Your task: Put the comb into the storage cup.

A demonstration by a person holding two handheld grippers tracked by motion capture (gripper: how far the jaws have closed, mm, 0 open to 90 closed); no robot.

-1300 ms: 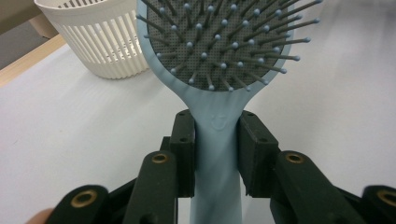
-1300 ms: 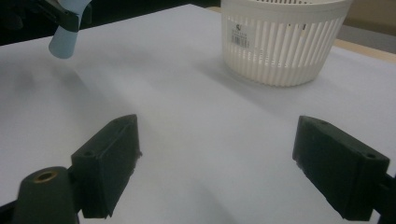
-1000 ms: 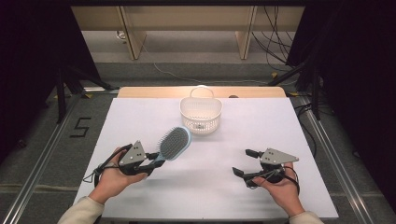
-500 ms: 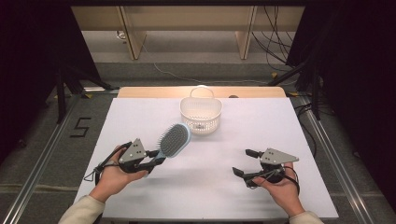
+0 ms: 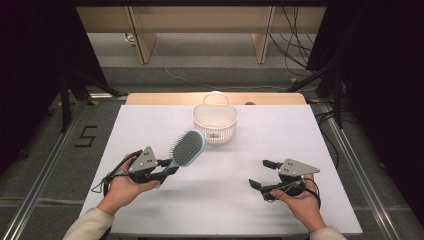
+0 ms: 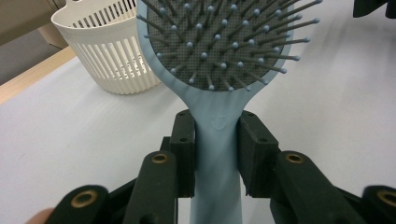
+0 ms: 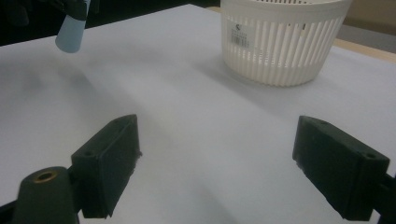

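A light-blue hairbrush [image 5: 186, 149] with a grey bristle pad is held above the white table, its head pointing toward the basket. My left gripper [image 5: 165, 167] is shut on the brush's handle [image 6: 215, 140], with both black pads pressed against its sides. The bristle head [image 6: 224, 42] faces the camera in the left gripper view. A white slotted plastic basket [image 5: 215, 120] stands at the table's far middle, empty as far as I can see. My right gripper [image 5: 261, 175] rests low over the table at the right, jaws wide open with nothing between them [image 7: 215, 163].
The white table top [image 5: 280, 135] ends in a wooden strip [image 5: 165, 98] behind the basket. Metal rails run along both sides on the floor, and cables lie at the back right. The brush handle's end [image 7: 70, 35] shows at the far left in the right gripper view.
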